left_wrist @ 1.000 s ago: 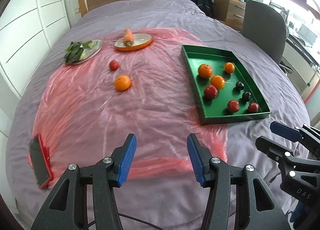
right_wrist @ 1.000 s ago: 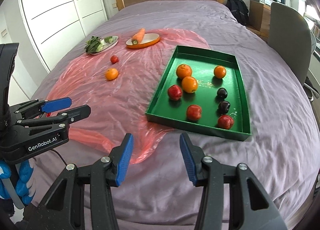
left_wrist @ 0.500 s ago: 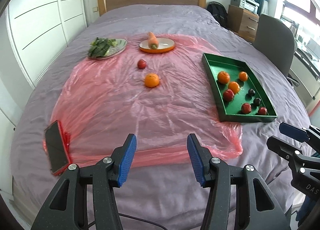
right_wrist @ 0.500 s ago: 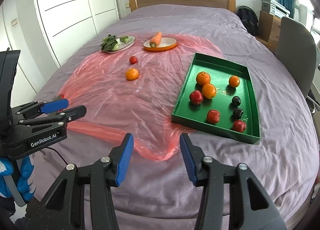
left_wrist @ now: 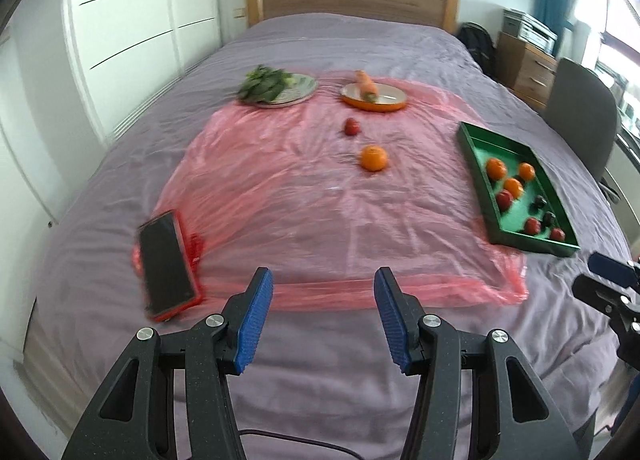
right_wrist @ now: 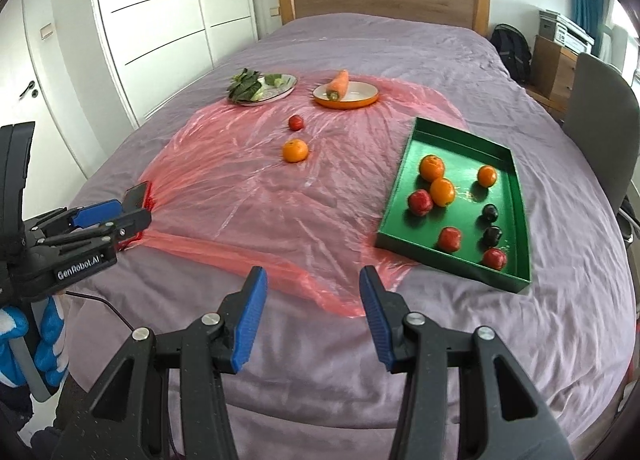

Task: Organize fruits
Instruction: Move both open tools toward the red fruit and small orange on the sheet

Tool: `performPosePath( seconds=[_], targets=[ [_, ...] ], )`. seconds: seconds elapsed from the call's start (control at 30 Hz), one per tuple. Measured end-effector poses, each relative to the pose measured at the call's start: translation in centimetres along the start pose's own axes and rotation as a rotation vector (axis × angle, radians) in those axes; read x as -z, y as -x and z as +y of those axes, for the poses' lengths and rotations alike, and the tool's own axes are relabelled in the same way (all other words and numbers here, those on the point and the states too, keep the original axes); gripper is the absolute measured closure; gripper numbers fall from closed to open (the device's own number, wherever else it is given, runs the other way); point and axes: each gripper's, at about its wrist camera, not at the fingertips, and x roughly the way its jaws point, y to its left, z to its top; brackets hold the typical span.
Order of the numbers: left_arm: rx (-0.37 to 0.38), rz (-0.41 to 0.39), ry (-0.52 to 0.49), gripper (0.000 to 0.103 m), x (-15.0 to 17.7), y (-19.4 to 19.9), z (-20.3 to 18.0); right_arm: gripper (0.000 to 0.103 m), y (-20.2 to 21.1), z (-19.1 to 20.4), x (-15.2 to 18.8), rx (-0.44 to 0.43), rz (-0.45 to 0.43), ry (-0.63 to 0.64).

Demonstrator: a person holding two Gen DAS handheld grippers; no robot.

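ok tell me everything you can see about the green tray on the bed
The green rectangular tray is shallow, with low upright walls and a glossy inner floor; its material is unclear. It lies flat on the purple bedspread, its near corner over the edge of the pink plastic sheet. Inside lie three oranges, three red fruits and two dark fruits, all loose. Neither gripper touches it.
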Motion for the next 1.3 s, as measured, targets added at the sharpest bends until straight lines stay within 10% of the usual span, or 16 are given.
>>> performPosePath(
  seconds=[0.53,1.3],
  targets=[
    [-0.119,-0.071,0.075,0.056,-0.6,-1.5,5.4,0.033,-3.9,3.4,-1.5,-0.040,0.058,0.047],
    [-0.039,-0.048,-0.044,0.053,-8.4,-10.1,1.9,0.033,-15.1,2.8,-8.2,-0.062,0.123,0.046]
  ],
)
